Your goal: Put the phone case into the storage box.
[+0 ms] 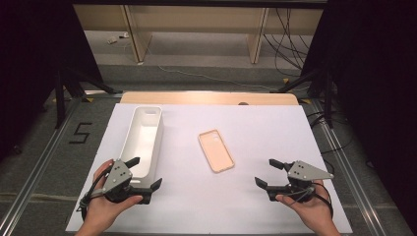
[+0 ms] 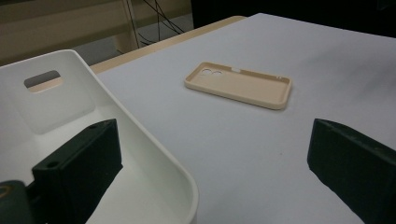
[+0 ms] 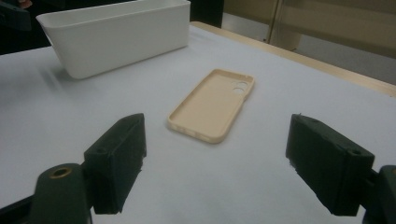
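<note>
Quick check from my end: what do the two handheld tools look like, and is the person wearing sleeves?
Both are black two-jaw tools with blocky black pads. The left tool and right tool each carry a grey three-cornered plate on top, dotted with small holes. A dark cable loops around each hand. No sleeves show; the forearms are bare.

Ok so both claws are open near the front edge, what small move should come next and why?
Probably ease the right claw forward toward the phone case. Its jaws stand open with nothing between them, and in the right gripper view the case lies flat, hollow side up, straight ahead of them. The left claw straddles the white bin's near corner, so it seems less free.
</note>
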Demonstrator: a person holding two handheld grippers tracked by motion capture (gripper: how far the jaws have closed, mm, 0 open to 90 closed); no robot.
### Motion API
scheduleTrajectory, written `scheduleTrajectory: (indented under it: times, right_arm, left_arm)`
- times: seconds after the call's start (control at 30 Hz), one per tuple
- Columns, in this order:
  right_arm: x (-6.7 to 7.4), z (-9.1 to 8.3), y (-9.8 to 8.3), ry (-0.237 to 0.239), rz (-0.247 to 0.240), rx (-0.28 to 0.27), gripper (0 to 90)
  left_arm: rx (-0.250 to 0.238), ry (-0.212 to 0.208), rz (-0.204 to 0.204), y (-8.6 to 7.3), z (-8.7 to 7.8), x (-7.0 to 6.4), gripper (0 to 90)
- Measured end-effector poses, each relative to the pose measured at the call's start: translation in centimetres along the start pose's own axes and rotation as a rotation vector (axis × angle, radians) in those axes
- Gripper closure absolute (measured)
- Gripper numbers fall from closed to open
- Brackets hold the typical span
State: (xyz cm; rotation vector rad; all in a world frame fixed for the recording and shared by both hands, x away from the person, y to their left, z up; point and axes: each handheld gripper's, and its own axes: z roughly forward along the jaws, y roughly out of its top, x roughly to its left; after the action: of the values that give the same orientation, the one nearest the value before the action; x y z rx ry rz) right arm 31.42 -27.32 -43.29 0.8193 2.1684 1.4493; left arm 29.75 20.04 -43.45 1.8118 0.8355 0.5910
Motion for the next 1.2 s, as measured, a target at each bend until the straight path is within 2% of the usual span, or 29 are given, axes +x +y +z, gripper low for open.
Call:
scheduleTrajectory:
  times: [0.33,0.4,0.43,0.47,0.5,0.53,0.57,0.6,0.63,0.67,0.8,0.83,0.87,0.97,1.0,1.2]
  right_arm:
    - [0.0,0.3,0.3,-0.003,-0.017,-0.007,27.4]
    - [0.0,0.6,0.8,-0.004,-0.035,-0.003,40.3]
    - [0.0,0.6,0.8,-0.004,-0.035,-0.003,40.3]
    - [0.0,0.9,1.2,-0.006,-0.054,0.009,54.3]
    - [0.0,0.9,1.2,-0.006,-0.054,0.009,54.3]
    - [0.0,1.1,1.3,-0.004,-0.058,0.014,61.5]
    - [0.0,1.6,1.5,-0.002,-0.075,0.046,76.4]
    - [0.0,1.9,1.7,-0.008,-0.080,0.059,81.8]
    - [0.0,1.9,1.7,-0.008,-0.080,0.059,81.8]
    - [-0.1,2.5,2.0,-0.011,-0.084,0.084,89.5]
    - [-0.4,4.4,2.5,-0.005,-0.083,0.133,90.0]
    - [-0.4,4.4,2.5,-0.005,-0.083,0.133,90.0]
    - [-0.4,5.4,2.5,-0.004,-0.082,0.171,90.0]
    - [-0.6,7.0,2.4,-0.010,-0.075,0.225,90.0]
    - [-0.6,7.0,2.4,-0.010,-0.075,0.225,90.0]
    - [-1.9,10.1,2.2,-0.018,-0.051,0.314,90.0]
  left_arm:
    - [-0.009,0.006,0.005,0.1,-0.2,-0.1,3.7]
    - [-0.009,0.008,0.005,0.0,-0.3,-0.1,5.2]
    - [-0.008,0.011,0.002,0.0,-0.3,0.0,5.2]
    - [-0.011,0.011,-0.004,0.0,-0.4,0.0,5.9]
    - [-0.018,0.014,-0.007,0.0,-0.4,0.0,5.9]
    - [-0.019,0.016,-0.003,0.1,-0.5,0.0,6.6]
    - [-0.015,0.012,-0.001,0.1,-0.4,0.0,6.9]
    - [-0.015,0.012,-0.001,0.1,-0.4,0.0,7.1]
    - [-0.016,0.013,-0.001,0.1,-0.4,-0.1,7.1]
    - [-0.016,0.014,0.000,0.1,-0.4,-0.1,7.6]
    - [-0.019,0.014,-0.001,0.1,-0.2,0.0,8.4]
    - [-0.019,0.014,-0.001,0.1,-0.2,0.0,8.5]
    - [-0.016,0.010,-0.001,0.1,-0.2,0.0,8.5]
    - [-0.018,0.012,-0.005,0.1,-0.2,0.0,8.7]
    - [-0.018,0.012,-0.005,0.1,-0.2,0.0,8.7]
    - [-0.021,0.003,0.000,0.1,-0.2,-0.1,8.7]
